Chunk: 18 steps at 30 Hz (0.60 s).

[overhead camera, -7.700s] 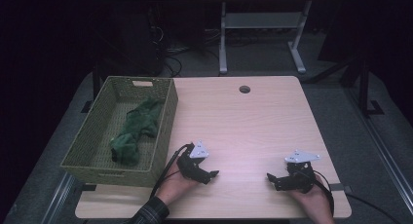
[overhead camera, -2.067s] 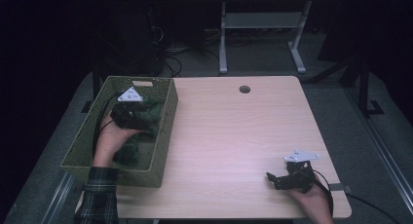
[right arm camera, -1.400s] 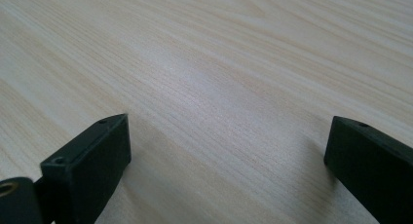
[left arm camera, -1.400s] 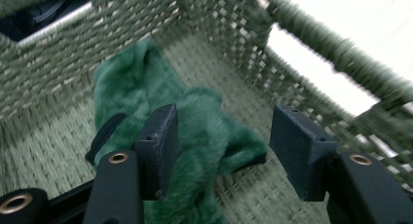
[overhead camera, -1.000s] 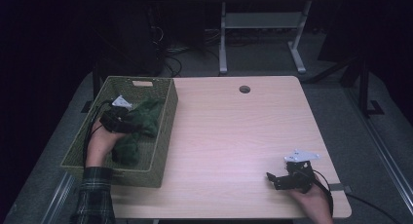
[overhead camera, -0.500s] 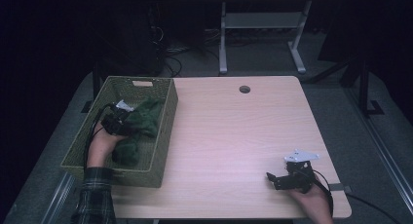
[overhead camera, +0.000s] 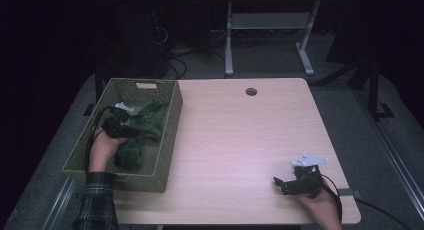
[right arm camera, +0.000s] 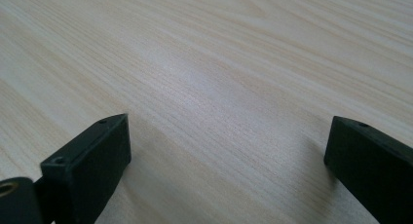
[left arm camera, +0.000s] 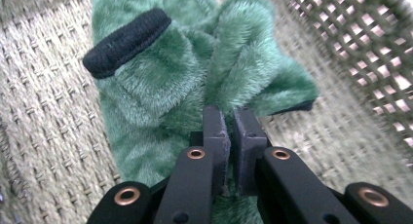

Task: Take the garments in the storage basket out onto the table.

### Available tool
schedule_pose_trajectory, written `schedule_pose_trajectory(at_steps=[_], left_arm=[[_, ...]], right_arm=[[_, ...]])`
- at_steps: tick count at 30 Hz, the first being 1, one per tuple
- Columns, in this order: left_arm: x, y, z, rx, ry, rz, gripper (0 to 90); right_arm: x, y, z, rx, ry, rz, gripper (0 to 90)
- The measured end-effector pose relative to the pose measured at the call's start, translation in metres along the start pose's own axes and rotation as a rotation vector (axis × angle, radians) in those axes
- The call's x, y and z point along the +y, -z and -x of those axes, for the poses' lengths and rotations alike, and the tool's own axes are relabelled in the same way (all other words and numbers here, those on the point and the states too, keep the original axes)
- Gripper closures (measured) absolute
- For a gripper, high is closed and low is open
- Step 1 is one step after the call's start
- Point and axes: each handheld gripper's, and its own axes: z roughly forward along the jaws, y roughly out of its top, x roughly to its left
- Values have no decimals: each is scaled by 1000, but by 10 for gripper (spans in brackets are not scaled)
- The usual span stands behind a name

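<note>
The left gripper (left arm camera: 229, 131), jaws just closed, pinches a fold of the green fleece garment (left arm camera: 185, 83) inside the wicker basket (overhead camera: 170, 140). Lifting out remains. The right gripper (right arm camera: 226, 151) rests spread wide on the table (overhead camera: 240, 140).

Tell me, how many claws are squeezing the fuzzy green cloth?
1. The left claw is pinched shut on the green cloth inside the woven basket. The right claw sits open over the bare table.

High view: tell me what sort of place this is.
Probably a lab or workshop set up for recording, not a home. A bare wooden desk with a cable hole stands on grey carpet, loose cables trail behind it, and the room around is dark.
</note>
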Motion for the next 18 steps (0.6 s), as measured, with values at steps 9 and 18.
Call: schedule_pose_trajectory(at_steps=[9,18], left_arm=[[6,19,4,-57,38,72,871],[11,41,10,-122,69,142,876]], right_arm=[[0,0,0,0,1,0,27],[0,0,0,0,1,0,28]])
